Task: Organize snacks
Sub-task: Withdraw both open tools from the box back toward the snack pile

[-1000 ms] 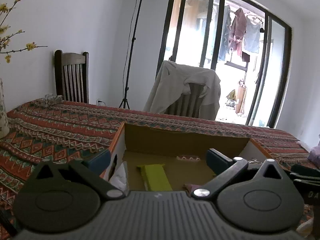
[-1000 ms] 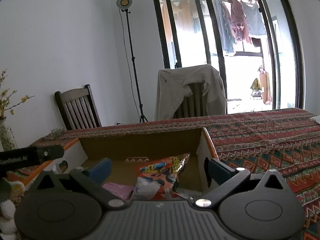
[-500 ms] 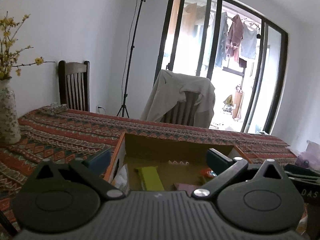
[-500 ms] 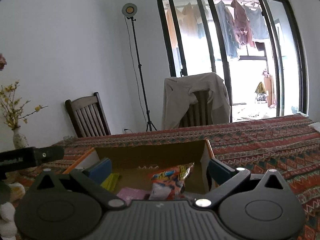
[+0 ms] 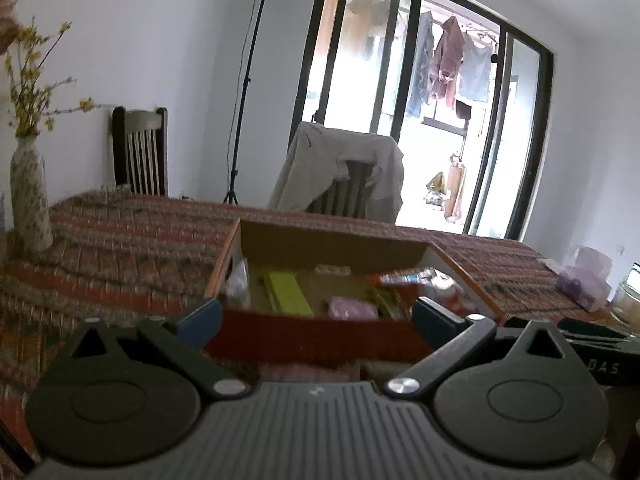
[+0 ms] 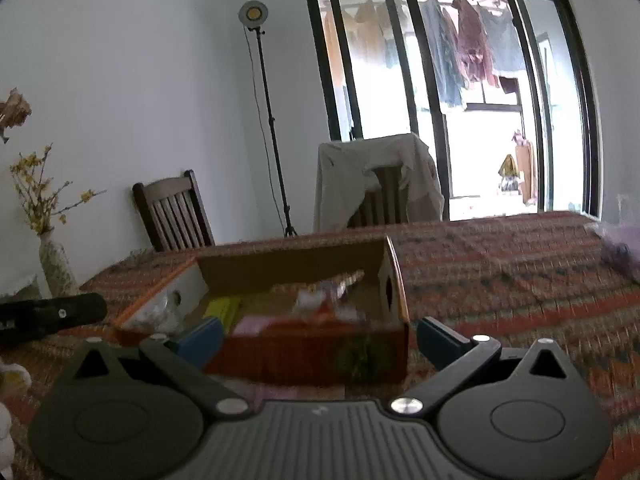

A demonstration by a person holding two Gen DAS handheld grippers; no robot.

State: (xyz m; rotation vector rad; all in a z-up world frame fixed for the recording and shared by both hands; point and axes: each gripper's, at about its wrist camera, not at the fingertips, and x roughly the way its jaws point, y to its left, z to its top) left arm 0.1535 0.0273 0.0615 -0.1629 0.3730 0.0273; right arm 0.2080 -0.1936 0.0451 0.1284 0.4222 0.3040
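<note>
Both the left gripper and right gripper were spread, empty, before the snack box; another snack, it seemed, was needed next.

A cardboard box sits on the cloth-covered table, with the left gripper and the right gripper each just before its near wall, fingers spread to either side of it. In the box, a flat packet lies left of centre, a small wrapped snack near the front wall, and a heap of snack bags at the right. A vase stands on the table's far left; behind the table are a wooden chair, a light stand and a chair draped with a jacket.
</note>
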